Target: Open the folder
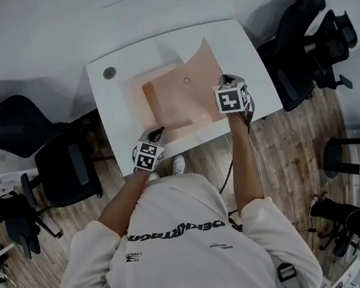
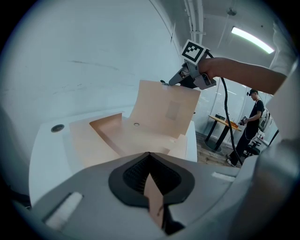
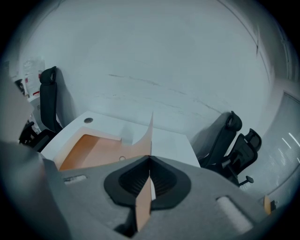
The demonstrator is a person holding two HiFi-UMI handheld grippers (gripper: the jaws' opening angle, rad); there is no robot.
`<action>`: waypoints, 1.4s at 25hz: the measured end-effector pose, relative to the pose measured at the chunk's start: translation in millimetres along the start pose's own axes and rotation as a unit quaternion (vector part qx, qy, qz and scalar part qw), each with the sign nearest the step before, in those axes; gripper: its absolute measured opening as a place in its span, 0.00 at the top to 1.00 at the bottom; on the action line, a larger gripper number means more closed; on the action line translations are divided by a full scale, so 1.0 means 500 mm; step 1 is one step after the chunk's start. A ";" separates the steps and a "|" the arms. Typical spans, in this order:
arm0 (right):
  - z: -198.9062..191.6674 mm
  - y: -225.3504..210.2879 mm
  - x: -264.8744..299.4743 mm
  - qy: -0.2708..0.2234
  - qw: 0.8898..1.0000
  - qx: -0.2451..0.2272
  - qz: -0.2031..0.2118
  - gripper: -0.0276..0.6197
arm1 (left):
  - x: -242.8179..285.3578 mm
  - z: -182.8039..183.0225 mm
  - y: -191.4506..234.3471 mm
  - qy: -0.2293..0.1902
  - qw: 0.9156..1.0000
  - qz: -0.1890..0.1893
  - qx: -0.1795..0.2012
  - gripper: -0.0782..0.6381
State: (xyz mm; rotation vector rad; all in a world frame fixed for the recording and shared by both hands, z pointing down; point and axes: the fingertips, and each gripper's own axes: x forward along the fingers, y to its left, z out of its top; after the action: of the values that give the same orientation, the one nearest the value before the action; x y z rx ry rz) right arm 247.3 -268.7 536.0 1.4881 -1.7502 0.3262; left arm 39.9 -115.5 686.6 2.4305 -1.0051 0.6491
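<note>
The floor [image 1: 285,153] is brown wood plank with a visible grain. On it stands a white table [image 1: 112,109], a smooth matte slab with rounded corners, pushed against a plain pale wall. Black office chairs flank it, one on the left [image 1: 9,128] and two on the right [image 1: 297,34], all padded, with curved backs.

The folder [image 1: 174,98] lies on the middle of the table. It is thin peach card, smooth and dull, with no gloss. Its back sheet is flat on the tabletop. Its cover [image 1: 202,65] is lifted off on the right side and stands up in a soft curve, its top edge bowed. Inside, a darker card pocket [image 1: 162,103] shows, with a slanted edge.

The right claw [image 1: 226,79], grey plastic with a black ribbed lining, is clamped on the raised edge of the cover; the card runs as a thin vertical strip between its closed jaws. The left claw [image 1: 155,135], of the same make, is at the near edge of the table, with its jaws pinched on a strip of the folder's near edge.

A round grey cap [image 1: 109,72] sits in the far left corner of the table. A small round stud [image 1: 186,80] marks the inside of the folder.
</note>
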 end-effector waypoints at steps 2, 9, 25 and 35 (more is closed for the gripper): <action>-0.005 -0.004 0.005 0.004 1.000 -0.004 -0.003 0.95 | 0.000 0.000 0.001 -0.001 1.000 0.000 0.001 0.90; -0.014 -0.005 0.018 0.013 1.000 -0.021 -0.011 0.95 | 0.000 0.000 0.001 -0.002 1.000 0.002 0.000 0.90; -0.042 -0.051 0.044 0.031 0.998 -0.029 -0.035 0.95 | 0.001 -0.004 0.000 0.001 1.000 0.003 0.005 0.90; -0.054 -0.095 0.058 0.041 0.998 -0.030 -0.047 0.94 | 0.003 -0.001 0.000 0.000 1.000 0.005 0.007 0.90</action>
State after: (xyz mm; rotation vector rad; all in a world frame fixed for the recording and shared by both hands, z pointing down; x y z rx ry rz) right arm 301.7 -284.7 559.9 1.4881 -1.6064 0.2807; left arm 40.6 -115.8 687.8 2.4385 -1.0170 0.6611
